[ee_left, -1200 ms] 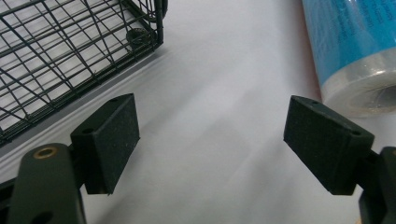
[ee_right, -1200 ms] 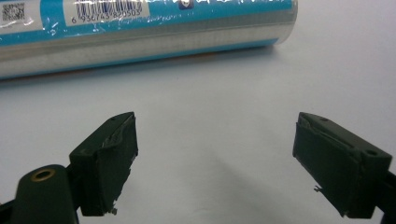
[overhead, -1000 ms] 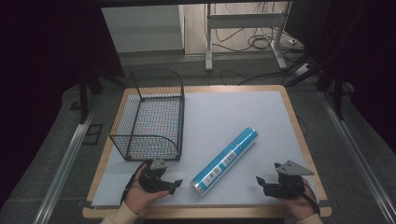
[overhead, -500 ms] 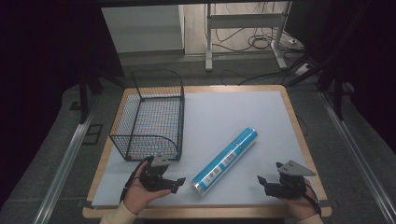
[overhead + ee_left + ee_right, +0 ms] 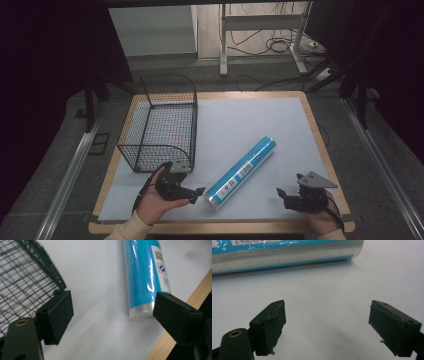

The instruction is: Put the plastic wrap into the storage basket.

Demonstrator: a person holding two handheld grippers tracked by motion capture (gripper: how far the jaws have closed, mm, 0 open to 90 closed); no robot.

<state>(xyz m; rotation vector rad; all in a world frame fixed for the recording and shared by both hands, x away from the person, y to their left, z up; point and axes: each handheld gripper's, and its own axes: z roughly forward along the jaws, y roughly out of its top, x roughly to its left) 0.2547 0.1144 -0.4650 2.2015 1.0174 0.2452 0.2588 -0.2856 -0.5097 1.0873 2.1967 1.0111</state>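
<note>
Blue tube (image 5: 242, 173) with a white label lay flat on the white worktop (image 5: 250, 120), turned diagonally, its near end pointing toward the person's side and its far end toward the right rear. It rested between the two tools and touched neither of them. The left tool (image 5: 196, 192) was held in the left hand (image 5: 152, 200) just beside the tube's near end, and its jaws stood wide apart, grasping nothing. In the left gripper view, the tube's clear-capped end (image 5: 141, 312) lay between the two black pads, closer to the right one, with the worktop's wooden edge (image 5: 200, 290) behind it. The right tool (image 5: 283, 193) was released too, jaws spread, low over the bare worktop near the front right corner, apart from the tube. A black wire basket (image 5: 162, 122) stood on the left part of the worktop, just behind the left tool.
</note>
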